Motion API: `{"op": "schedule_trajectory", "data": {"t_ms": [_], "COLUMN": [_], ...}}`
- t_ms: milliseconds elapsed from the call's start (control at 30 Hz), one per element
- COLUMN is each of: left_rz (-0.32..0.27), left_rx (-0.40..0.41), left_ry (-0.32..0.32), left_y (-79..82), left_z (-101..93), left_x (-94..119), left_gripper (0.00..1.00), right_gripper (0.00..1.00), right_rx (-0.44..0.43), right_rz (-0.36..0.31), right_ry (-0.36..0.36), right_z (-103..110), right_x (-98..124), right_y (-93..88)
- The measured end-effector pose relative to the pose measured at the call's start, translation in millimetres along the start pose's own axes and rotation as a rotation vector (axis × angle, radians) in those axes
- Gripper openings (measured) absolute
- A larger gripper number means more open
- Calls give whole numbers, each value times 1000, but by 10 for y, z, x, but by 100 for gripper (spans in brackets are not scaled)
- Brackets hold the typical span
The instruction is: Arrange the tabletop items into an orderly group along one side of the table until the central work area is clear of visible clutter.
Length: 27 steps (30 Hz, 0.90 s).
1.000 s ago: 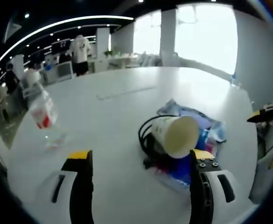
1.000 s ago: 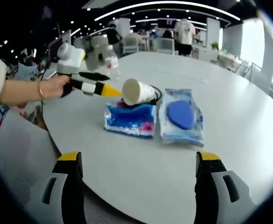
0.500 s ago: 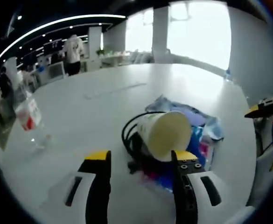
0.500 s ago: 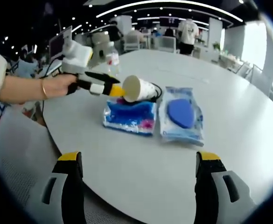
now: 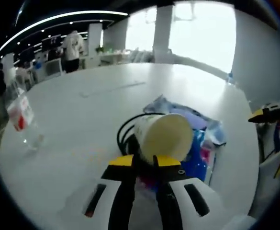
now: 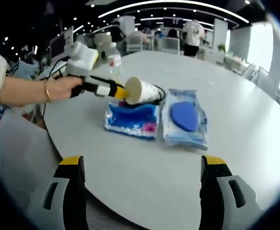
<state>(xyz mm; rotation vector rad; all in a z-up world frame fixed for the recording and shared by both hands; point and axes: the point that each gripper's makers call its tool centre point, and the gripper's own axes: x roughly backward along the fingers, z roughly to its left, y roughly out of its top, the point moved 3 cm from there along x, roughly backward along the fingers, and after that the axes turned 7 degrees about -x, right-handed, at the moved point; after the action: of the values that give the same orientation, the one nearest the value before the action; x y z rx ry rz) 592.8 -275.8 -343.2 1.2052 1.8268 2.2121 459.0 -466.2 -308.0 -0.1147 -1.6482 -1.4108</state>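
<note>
Left gripper view: claw (image 5: 143, 161) hides cup (image 5: 163, 137) rim

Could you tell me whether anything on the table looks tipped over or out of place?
Yes: the paper cup lies on its side atop a black cable, its open mouth toward the left gripper, resting partly on the blue packet.
</note>
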Motion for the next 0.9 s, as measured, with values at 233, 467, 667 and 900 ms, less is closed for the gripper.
{"op": "schedule_trajectory", "data": {"t_ms": [233, 467, 667, 900], "left_rz": [-21, 6, -3, 11], "left_rx": [3, -24, 10, 40], "left_ry": [-3, 45, 53, 84], "left_y": [48, 100, 114, 87], "left_z": [-5, 63, 125, 252], "left_x": [10, 127, 256, 449], "left_gripper": [1, 0, 0, 0], "right_gripper": [99, 99, 99, 99], "right_rx": [5, 10, 14, 17], "right_rz": [6, 10, 13, 10], "right_ry": [3, 3, 4, 7], "right_z": [8, 17, 28, 46], "right_x": [-6, -7, -11, -9], "right_y": [-5, -10, -13, -12]}}
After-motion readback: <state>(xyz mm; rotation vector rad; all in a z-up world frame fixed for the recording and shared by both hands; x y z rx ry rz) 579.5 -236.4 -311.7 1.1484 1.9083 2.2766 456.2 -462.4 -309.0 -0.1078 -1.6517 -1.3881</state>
